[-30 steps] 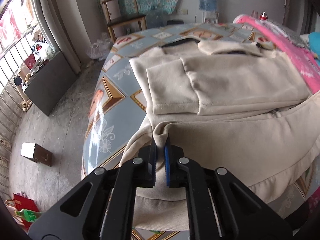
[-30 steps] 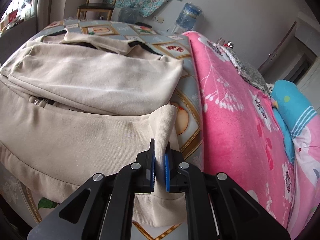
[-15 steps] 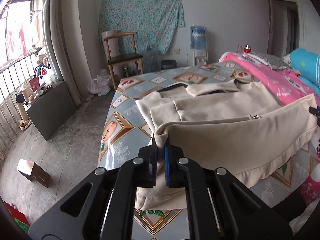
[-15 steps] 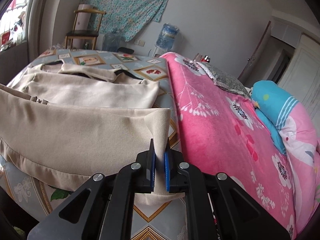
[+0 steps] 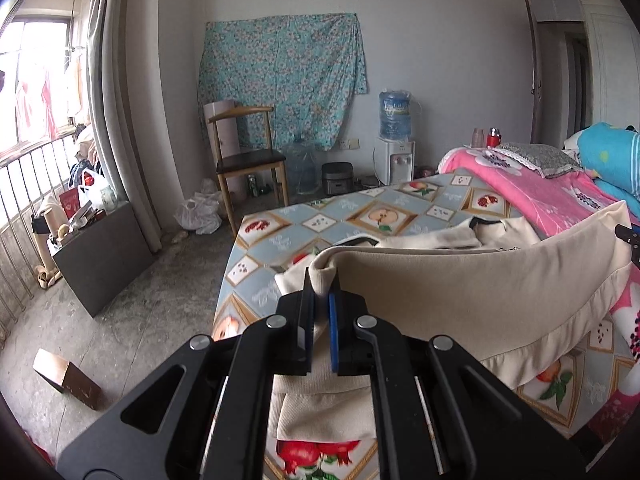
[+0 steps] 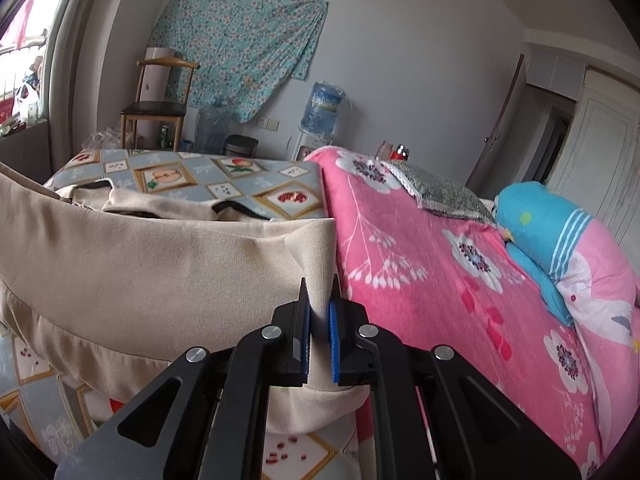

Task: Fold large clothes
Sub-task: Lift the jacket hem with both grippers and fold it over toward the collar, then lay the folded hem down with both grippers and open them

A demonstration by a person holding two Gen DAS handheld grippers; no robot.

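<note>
Two grippers held one cream sweater (image 5: 460, 280) up by its lower edge, one at each corner. The left gripper (image 5: 319, 280) was clamped on the left corner, the knit bunched between its blue pads, and the right gripper (image 6: 319, 284) was clamped on the right corner in the same way. Between them the raised part of the sweater stretched as a taut band with its ribbed hem hanging along the bottom, lifted clear of the table (image 5: 320, 216). The rest of the sweater lay flat behind that band on the table's patterned cloth of fruit pictures in gold frames, with a dark-trimmed neckline (image 6: 236, 208) showing at the far end. In the left wrist view the tip of the right gripper showed at the far right edge, touching the sweater's corner. A pink flowered blanket (image 6: 440, 260) covered the bed just beside the table on the right, with a grey glittery pillow (image 6: 444, 192) and a rolled blue quilt (image 6: 548, 232) on it. Against the far wall stood a wooden chair (image 5: 248, 160), a water dispenser (image 5: 394, 152) with a blue bottle on top, and a teal flowered cloth (image 5: 280, 76) hung on the wall above them. On the concrete floor to the left lay a small brown box (image 5: 66, 376) near a dark low cabinet (image 5: 104, 256) by the window railing.
</note>
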